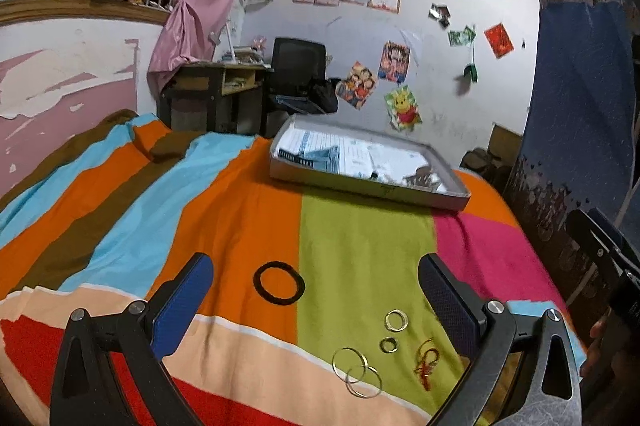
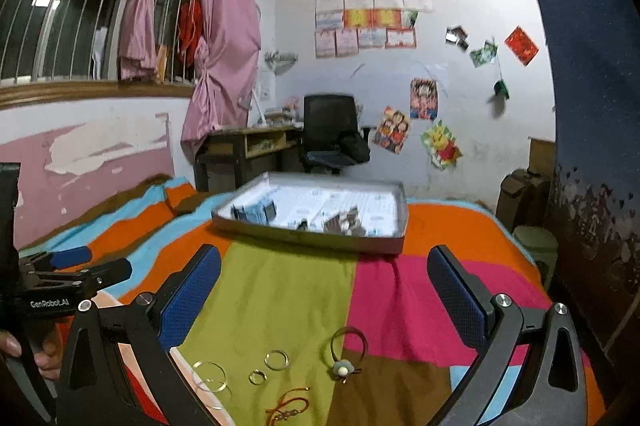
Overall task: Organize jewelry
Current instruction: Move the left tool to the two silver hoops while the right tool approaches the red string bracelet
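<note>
Jewelry lies loose on a striped bedspread. In the left wrist view my left gripper (image 1: 316,276) is open above a black hair band (image 1: 279,282), with gold rings (image 1: 396,319), two thin hoops (image 1: 356,370) and a red-and-gold cord bracelet (image 1: 426,362) in front of it. In the right wrist view my right gripper (image 2: 324,276) is open and holds nothing. Below it lie the hoops (image 2: 210,378), two rings (image 2: 276,359), the cord bracelet (image 2: 288,408) and a hair tie with a small flower (image 2: 344,354). A shallow grey box (image 1: 360,182) (image 2: 304,236) holding small items sits farther back.
The bed runs along a peeling pink wall on the left. A desk (image 2: 244,142) and black office chair (image 2: 330,130) stand beyond the bed. A blue curtain (image 2: 592,106) hangs at the right. A hand holds the left gripper's handle (image 2: 36,302) at the left edge.
</note>
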Action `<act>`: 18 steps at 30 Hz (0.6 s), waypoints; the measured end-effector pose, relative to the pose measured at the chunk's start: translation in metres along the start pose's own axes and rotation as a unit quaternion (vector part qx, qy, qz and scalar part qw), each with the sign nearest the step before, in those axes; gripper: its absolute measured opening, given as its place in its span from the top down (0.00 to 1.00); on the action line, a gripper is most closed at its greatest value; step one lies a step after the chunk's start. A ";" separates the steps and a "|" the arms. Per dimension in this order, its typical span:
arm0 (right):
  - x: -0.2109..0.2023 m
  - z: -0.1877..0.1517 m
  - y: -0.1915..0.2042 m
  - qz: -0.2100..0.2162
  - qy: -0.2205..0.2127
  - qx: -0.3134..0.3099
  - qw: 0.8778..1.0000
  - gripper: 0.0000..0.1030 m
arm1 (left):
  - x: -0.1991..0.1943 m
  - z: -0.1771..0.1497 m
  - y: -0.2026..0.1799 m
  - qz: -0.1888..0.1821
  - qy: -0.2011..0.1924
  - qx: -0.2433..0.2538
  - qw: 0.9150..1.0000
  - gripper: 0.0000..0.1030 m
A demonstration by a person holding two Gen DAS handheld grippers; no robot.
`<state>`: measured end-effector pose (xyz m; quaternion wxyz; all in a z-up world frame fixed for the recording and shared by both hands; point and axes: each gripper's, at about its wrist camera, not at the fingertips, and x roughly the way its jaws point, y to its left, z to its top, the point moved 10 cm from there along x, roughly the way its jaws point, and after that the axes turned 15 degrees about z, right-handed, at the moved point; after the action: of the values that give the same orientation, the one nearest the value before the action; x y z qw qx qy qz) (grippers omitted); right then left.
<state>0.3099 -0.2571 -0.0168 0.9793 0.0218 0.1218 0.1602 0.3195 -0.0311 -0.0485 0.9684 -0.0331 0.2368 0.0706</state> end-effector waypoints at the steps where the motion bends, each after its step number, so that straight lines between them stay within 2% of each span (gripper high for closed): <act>1: 0.006 -0.007 -0.003 0.000 0.010 0.003 1.000 0.01 | 0.007 -0.004 -0.002 -0.001 0.008 0.004 1.000 0.00; 7: 0.038 -0.064 -0.023 0.020 0.080 0.048 0.995 0.01 | 0.046 -0.038 -0.008 -0.005 0.078 0.024 0.997 0.00; 14: 0.066 -0.121 -0.032 0.060 0.153 0.109 0.980 0.01 | 0.078 -0.081 -0.013 -0.027 0.181 0.034 0.983 0.00; 18: 0.081 -0.156 -0.022 0.090 0.210 0.114 0.967 0.02 | 0.083 -0.097 -0.022 -0.046 0.211 0.044 0.975 0.00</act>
<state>0.3527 -0.2518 -0.1881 0.9046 0.1097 0.3393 0.2335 0.3517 -0.0524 -0.1721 0.8992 -0.0159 0.4372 0.0067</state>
